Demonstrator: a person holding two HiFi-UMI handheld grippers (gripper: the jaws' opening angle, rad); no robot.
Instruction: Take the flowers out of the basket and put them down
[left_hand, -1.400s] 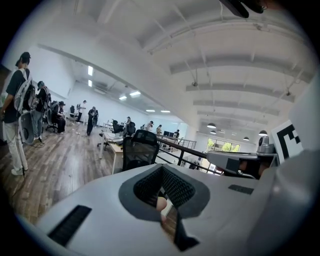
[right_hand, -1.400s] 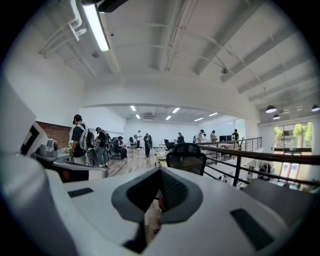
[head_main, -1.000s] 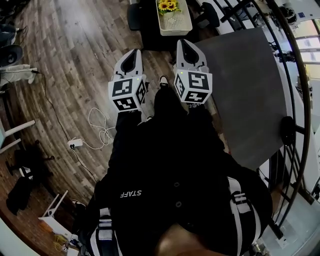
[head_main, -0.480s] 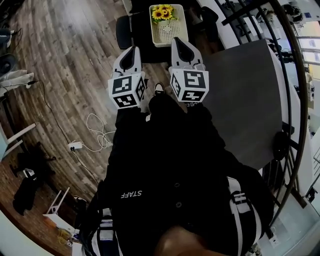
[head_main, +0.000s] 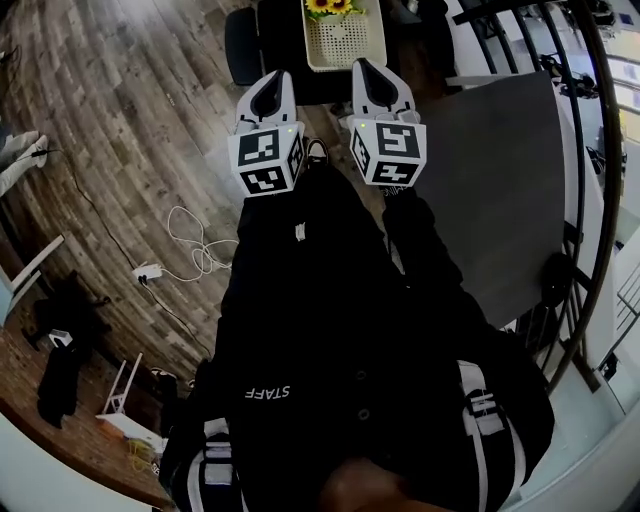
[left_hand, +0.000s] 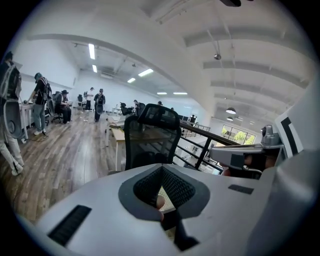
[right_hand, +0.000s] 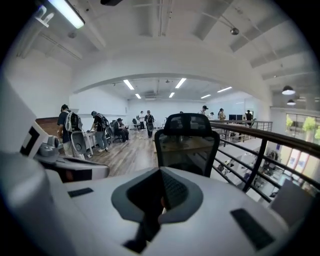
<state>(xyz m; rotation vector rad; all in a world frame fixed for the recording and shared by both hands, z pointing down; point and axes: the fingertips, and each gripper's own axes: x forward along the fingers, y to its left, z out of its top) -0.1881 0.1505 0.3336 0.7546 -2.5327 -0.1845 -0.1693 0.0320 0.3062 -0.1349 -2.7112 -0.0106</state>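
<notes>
- The left gripper (head_main: 274, 85) has its jaws pressed together with nothing between them.
- The right gripper (head_main: 366, 72) is the same: jaws fully together and empty.
- Both grippers are held side by side in front of the person's dark jacket (head_main: 330, 330), above the wooden floor (head_main: 130, 120).
- The sunflowers (head_main: 333, 7) stand in the white perforated basket (head_main: 345, 40).
- The basket rests on a dark surface just ahead of the jaw tips, apart from both.
- A black mesh office chair (right_hand: 186, 140) faces both gripper views.

Bright overhead light, dark fisheye edges.
</notes>
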